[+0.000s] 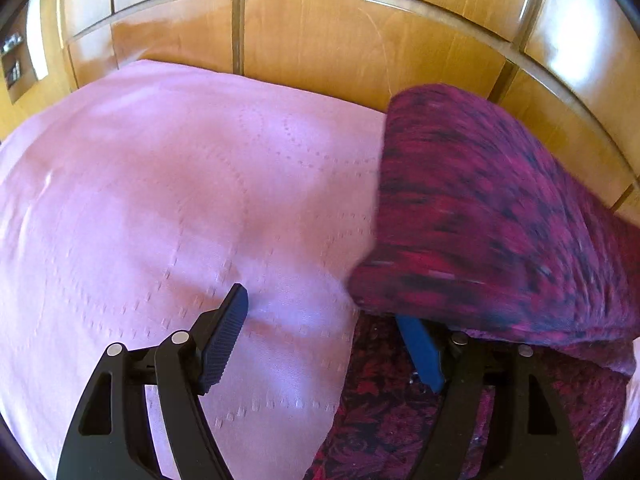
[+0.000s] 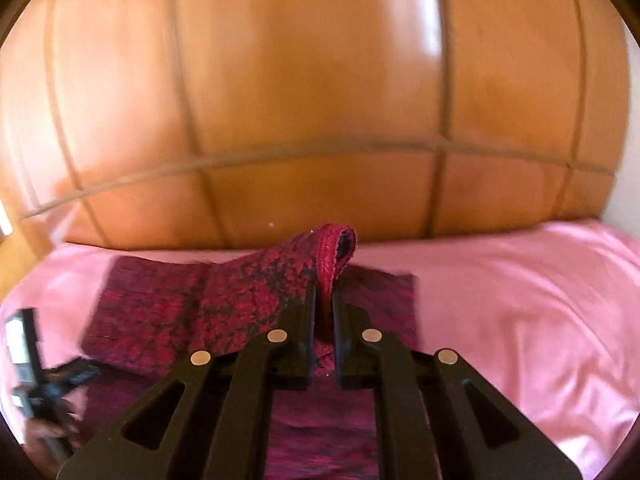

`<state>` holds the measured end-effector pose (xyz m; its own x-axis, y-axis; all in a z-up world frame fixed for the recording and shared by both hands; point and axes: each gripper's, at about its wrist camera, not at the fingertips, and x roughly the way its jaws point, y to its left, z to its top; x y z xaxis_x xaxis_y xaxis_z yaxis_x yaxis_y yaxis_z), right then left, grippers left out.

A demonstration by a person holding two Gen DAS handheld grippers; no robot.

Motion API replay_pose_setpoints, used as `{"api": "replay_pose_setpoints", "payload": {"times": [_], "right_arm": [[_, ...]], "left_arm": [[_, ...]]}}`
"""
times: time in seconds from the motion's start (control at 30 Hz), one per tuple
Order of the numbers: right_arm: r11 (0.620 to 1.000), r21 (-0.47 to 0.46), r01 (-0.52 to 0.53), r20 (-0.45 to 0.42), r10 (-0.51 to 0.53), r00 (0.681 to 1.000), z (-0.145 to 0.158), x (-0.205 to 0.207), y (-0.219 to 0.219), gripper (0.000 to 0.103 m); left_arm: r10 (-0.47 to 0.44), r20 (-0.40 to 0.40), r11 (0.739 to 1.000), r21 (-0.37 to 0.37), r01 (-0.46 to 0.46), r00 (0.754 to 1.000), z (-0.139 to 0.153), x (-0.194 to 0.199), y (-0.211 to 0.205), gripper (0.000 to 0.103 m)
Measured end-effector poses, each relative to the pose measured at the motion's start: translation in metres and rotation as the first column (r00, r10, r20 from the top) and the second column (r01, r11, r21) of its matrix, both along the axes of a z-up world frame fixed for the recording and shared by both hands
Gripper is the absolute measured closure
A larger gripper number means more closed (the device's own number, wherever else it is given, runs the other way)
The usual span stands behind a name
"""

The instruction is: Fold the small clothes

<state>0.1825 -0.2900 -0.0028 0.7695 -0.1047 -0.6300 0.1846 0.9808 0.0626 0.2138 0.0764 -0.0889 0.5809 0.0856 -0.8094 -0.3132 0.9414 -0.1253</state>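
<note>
Left wrist view, nine o'clock: pink embossed bedsheet [image 1: 160,200], glossy wooden panelled headboard [image 1: 320,40] at twelve. Six o'clock: left gripper [image 1: 324,332], jaws spread wide, gripping nothing. Three o'clock: crimson-and-black mottled knit garment [image 1: 500,208], one flap raised.

Right wrist view, six o'clock: right gripper [image 2: 325,312], jaws clamped on the garment's ribbed hem, lifted above the rest lying flat on the sheet.

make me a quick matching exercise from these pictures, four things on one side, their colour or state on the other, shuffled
Things:
1. left hand-held gripper
2. right hand-held gripper
3. bedsheet
4. headboard

Colour or state:
A. glossy wood panels
B. pink, spread flat
C. open, holding nothing
D. shut on the red and black garment

Pairs: 1-C, 2-D, 3-B, 4-A
</note>
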Motion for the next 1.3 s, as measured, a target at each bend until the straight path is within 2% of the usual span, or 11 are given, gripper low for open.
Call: {"api": "replay_pose_setpoints", "payload": {"times": [0.23, 0.37, 0.5, 0.57, 0.63, 0.77, 1.0, 1.17, 1.23, 1.27, 1.3], "right_arm": [[0.987, 0.099, 0.124, -0.194, -0.104, 0.976, -0.082, 0.008, -0.049, 0.099], [0.990, 0.076, 0.119, -0.191, -0.103, 0.976, -0.087, 0.006, -0.046, 0.098], [0.990, 0.102, 0.101, -0.187, -0.081, 0.979, -0.079, 0.003, -0.050, 0.095], [0.990, 0.096, 0.100, -0.181, -0.081, 0.980, -0.076, 0.000, -0.053, 0.081], [0.990, 0.092, 0.106, -0.156, -0.091, 0.984, -0.066, -0.007, -0.055, 0.068], [0.992, 0.087, 0.087, -0.088, -0.080, 0.993, -0.045, -0.015, -0.044, 0.060], [0.999, 0.038, -0.038, -0.088, 0.041, 0.995, -0.042, 0.001, 0.002, 0.052], [0.997, 0.026, -0.068, -0.116, 0.070, 0.991, -0.056, 0.012, 0.017, 0.052], [0.997, 0.025, -0.070, -0.122, 0.072, 0.990, -0.061, 0.014, 0.019, 0.052], [0.997, 0.025, -0.070, -0.126, 0.072, 0.989, -0.063, 0.016, 0.019, 0.052], [0.997, 0.025, -0.069, -0.130, 0.071, 0.989, -0.064, 0.018, 0.019, 0.052]], "left_arm": [[0.002, -0.007, 1.000, 0.007, -0.002, 1.000, -0.006, 0.005, -0.006, 0.028], [-0.007, -0.005, 1.000, -0.024, 0.007, 1.000, -0.002, 0.001, -0.001, 0.029], [-0.049, 0.061, 0.983, -0.172, 0.059, 0.997, 0.014, -0.026, 0.020, 0.029], [-0.055, 0.099, 0.974, -0.214, 0.075, 0.994, 0.023, -0.036, 0.031, 0.029], [-0.062, 0.134, 0.957, -0.273, 0.097, 0.989, 0.033, -0.038, 0.046, 0.029], [-0.061, 0.148, 0.915, -0.386, 0.114, 0.987, 0.040, -0.015, 0.066, 0.029], [-0.142, 0.134, 0.831, -0.523, 0.191, 0.981, 0.030, 0.058, 0.051, 0.029], [-0.129, 0.094, 0.805, -0.572, 0.160, 0.987, 0.015, 0.101, 0.045, 0.029], [-0.129, 0.092, 0.778, -0.608, 0.158, 0.987, 0.011, 0.111, 0.046, 0.029], [-0.123, 0.091, 0.770, -0.619, 0.153, 0.988, 0.009, 0.115, 0.044, 0.030], [-0.131, 0.104, 0.759, -0.629, 0.167, 0.986, 0.009, 0.119, 0.040, 0.045]]}}
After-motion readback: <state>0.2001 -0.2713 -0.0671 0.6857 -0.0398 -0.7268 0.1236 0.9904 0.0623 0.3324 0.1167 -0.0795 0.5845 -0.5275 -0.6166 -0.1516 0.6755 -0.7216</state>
